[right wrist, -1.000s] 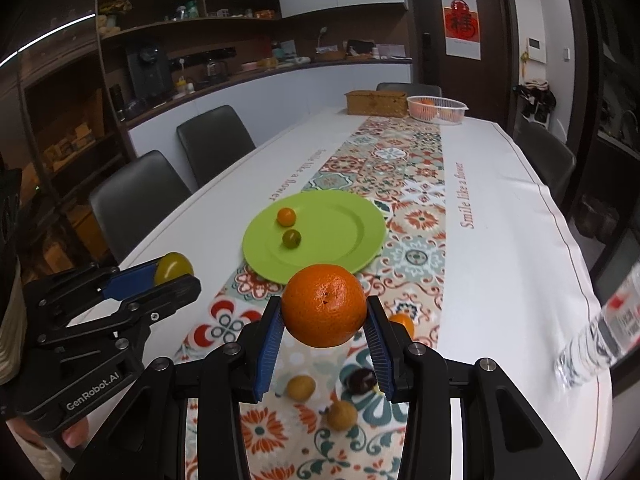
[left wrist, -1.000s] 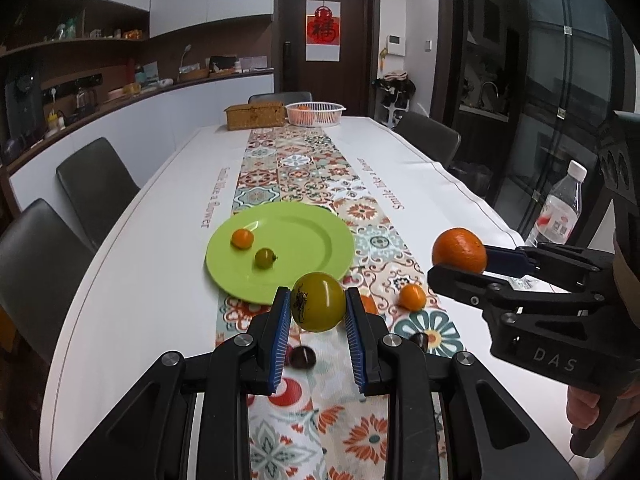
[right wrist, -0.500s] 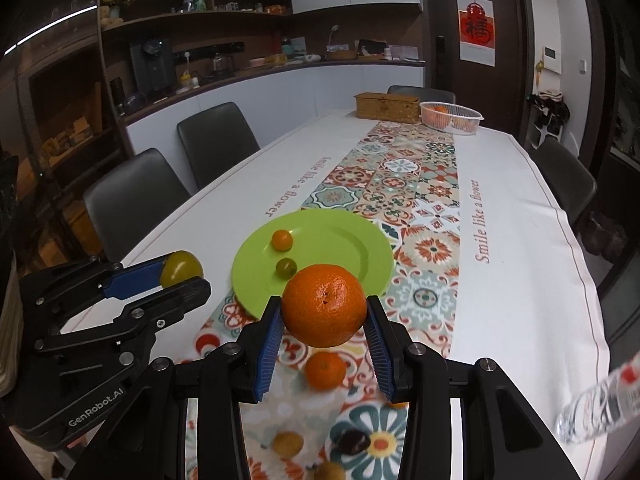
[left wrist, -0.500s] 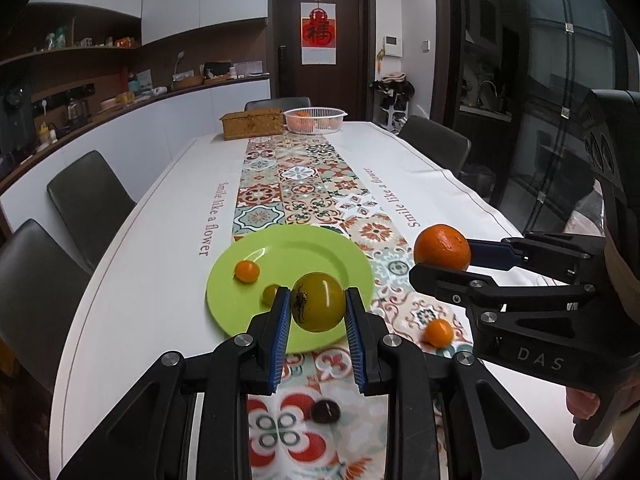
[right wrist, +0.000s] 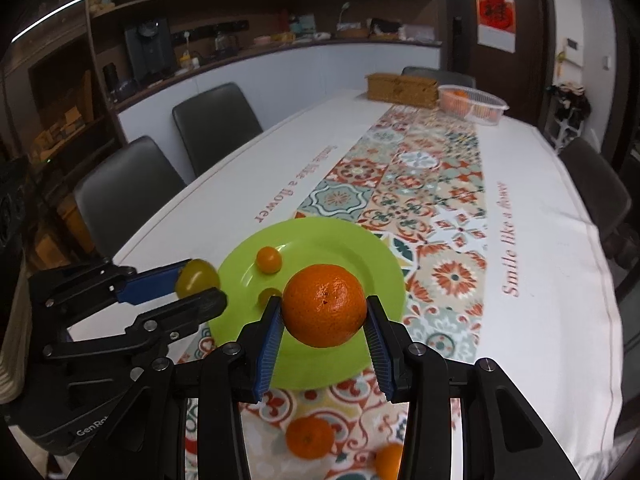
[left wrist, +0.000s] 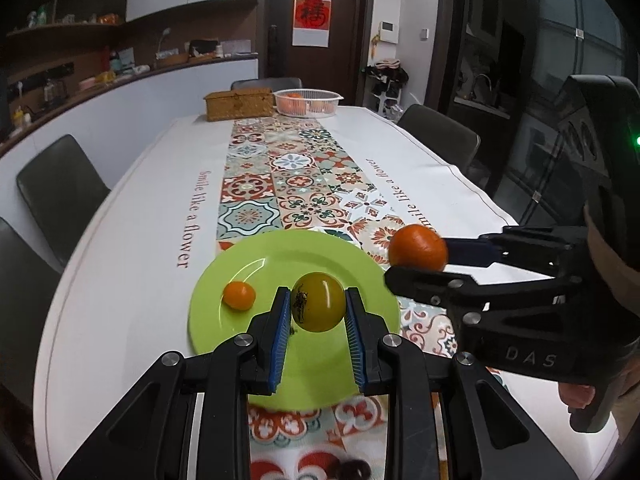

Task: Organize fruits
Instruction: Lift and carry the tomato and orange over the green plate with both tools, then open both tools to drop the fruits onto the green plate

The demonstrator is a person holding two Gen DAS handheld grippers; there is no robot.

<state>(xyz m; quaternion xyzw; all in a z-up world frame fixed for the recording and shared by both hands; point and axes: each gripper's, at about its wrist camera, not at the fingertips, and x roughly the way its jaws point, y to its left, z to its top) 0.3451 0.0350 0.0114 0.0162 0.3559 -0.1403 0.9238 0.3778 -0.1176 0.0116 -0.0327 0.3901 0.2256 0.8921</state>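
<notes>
Left tongs (left wrist: 318, 312) clamp tomato (left wrist: 318, 307), seemingly above plate (left wrist: 240, 332).

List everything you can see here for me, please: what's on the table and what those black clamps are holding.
Plate: one, lime green, on the patterned runner.
Small fruits on plate: two; orange one, yellow-green one.
Loose oranges: two, on the runner nearer than the plate.
Dark fruit: one, on the runner at the near edge.
Woven box: one, tan, far end.
Basket: one, white, with orange fruit, beside the box.
Chairs: several, dark, around the table.
Left gripper: black, shut on a yellow-green tomato.
Right gripper: black, shut on a large orange.
</notes>
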